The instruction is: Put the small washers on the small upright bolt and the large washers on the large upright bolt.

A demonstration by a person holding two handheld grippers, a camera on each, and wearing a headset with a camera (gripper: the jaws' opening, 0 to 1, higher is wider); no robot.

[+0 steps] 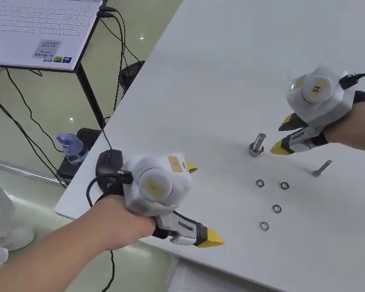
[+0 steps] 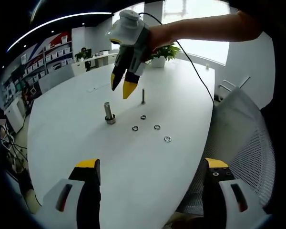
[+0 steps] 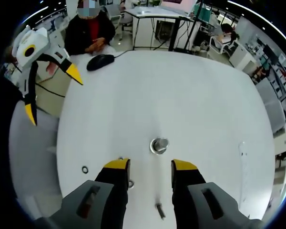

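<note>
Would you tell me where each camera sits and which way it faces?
Head view: on the head, looking down at the table; forearms, left tool, right tool show.
Left gripper view: on the left tool, facing the large bolt; own jaws wide.
Right gripper view: on the right tool, above that bolt; own jaws.
All share the large bolt.

Bright, even daylight from windows (image 2: 195,21); soft shadows, sharp focus, fisheye-bent edges.

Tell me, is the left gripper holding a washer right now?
No, the fingers of the left gripper stand wide apart with nothing between them; four washers lie loose on the table.
</note>
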